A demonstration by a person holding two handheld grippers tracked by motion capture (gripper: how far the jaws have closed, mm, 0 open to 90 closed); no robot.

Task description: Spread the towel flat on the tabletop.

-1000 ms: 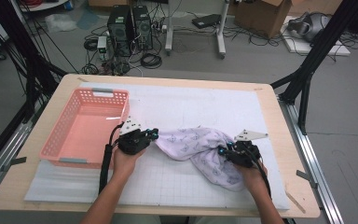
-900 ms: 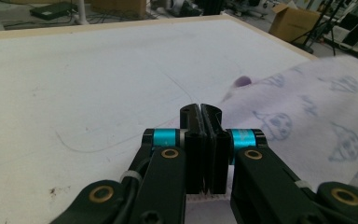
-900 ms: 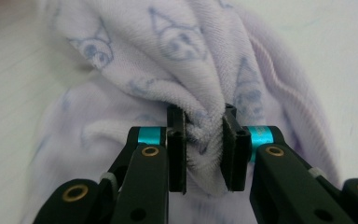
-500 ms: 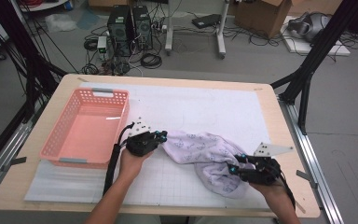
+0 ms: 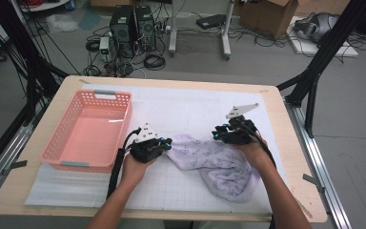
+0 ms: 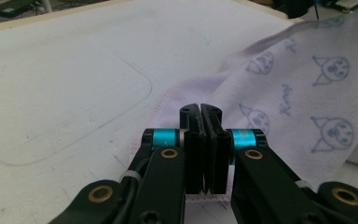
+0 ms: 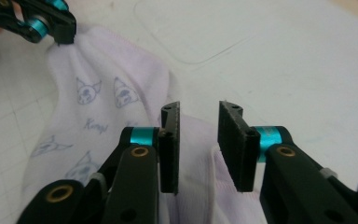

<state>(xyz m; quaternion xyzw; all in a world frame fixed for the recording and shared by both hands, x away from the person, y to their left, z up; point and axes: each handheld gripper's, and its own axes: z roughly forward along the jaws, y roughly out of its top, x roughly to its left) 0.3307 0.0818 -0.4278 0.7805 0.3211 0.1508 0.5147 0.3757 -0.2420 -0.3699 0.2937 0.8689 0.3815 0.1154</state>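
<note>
A pale lilac towel with cartoon prints lies crumpled on the white mat, right of centre. My left gripper is shut on the towel's left corner. In the left gripper view its jaws meet on the hemmed edge while the towel spreads off to the right. My right gripper hovers over the towel's far edge. Its jaws stand apart and have just been closing. The towel lies under the gap, not pinched. The left gripper shows at the top left of that view.
A pink plastic basket, with nothing in it, stands at the left of the mat, close to my left hand. The white grid mat covers most of the wooden table. Black frame legs, computers and cables stand beyond the far edge.
The right gripper left the towel's near right side and rose toward the far edge, with its jaws now apart. The towel has spread flatter. The left gripper stayed, shut on its corner.
</note>
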